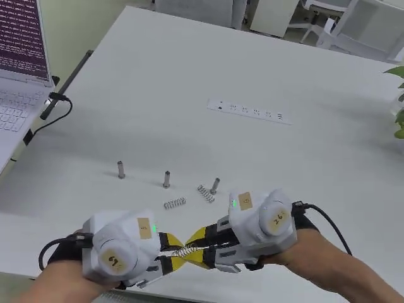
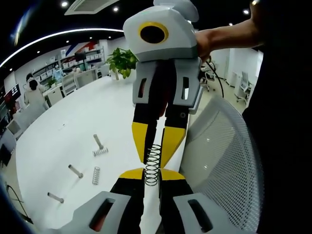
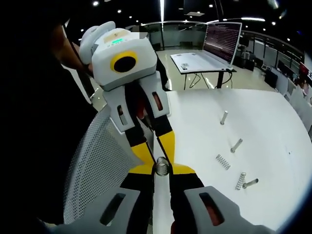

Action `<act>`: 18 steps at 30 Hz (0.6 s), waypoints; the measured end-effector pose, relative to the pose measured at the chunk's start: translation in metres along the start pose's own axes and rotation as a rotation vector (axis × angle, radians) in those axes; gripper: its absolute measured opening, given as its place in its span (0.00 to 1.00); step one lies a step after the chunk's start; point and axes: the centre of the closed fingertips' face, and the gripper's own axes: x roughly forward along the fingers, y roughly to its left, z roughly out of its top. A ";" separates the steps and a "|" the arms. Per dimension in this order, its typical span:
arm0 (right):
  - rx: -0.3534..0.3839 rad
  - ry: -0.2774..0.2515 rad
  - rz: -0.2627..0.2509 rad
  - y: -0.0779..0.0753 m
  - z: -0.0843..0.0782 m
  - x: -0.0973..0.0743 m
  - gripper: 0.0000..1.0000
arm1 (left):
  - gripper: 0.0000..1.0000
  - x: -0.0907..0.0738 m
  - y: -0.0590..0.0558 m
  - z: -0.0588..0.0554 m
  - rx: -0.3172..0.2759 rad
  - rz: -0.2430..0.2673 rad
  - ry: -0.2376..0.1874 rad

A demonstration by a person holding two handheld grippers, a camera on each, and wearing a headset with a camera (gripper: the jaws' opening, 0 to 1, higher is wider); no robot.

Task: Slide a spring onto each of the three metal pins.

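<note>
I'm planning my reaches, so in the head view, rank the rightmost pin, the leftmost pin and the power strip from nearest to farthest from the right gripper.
1. Rightmost pin, just ahead of the right gripper.
2. Leftmost pin, ahead and well to the left.
3. Power strip, farthest back, beyond both pins.

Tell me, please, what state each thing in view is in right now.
Left gripper: jaws shut on one end of the small steel coil spring.
Right gripper: jaws shut on that spring's other end.
Three short metal pins: standing on the white table, no spring on any.
Two more coil springs: lying loose on the table.
Silver laptop: open, screen lit.
</note>
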 end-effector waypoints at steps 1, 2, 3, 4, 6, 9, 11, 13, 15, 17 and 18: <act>-0.007 0.005 0.001 0.000 0.000 0.000 0.09 | 0.03 0.000 0.000 0.000 -0.002 0.000 -0.003; -0.014 0.010 0.001 -0.001 0.000 -0.001 0.09 | 0.03 0.000 0.001 0.001 -0.005 -0.001 -0.007; -0.019 0.014 0.002 -0.002 0.001 -0.001 0.09 | 0.03 0.000 0.002 0.001 -0.010 -0.001 -0.009; -0.022 0.016 0.003 -0.002 0.001 -0.001 0.09 | 0.03 0.000 0.003 0.002 -0.011 -0.001 -0.010; -0.024 0.015 0.001 -0.005 0.002 -0.003 0.09 | 0.03 -0.001 0.006 0.003 -0.023 0.001 -0.017; -0.026 0.019 -0.009 -0.010 0.003 -0.006 0.09 | 0.04 -0.003 0.011 0.000 -0.043 0.012 -0.021; -0.028 0.022 -0.017 -0.014 0.003 -0.008 0.09 | 0.05 -0.006 0.015 -0.002 -0.049 0.023 -0.019; -0.027 0.022 -0.027 -0.020 0.004 -0.012 0.09 | 0.06 -0.010 0.021 -0.007 -0.060 0.040 -0.015; -0.025 0.027 -0.040 -0.026 0.002 -0.015 0.09 | 0.08 -0.014 0.027 -0.010 -0.094 0.057 -0.023; -0.024 0.034 -0.053 -0.032 0.001 -0.018 0.09 | 0.09 -0.018 0.032 -0.012 -0.121 0.075 -0.033; -0.022 0.037 -0.060 -0.035 0.000 -0.020 0.09 | 0.09 -0.020 0.036 -0.013 -0.140 0.086 -0.039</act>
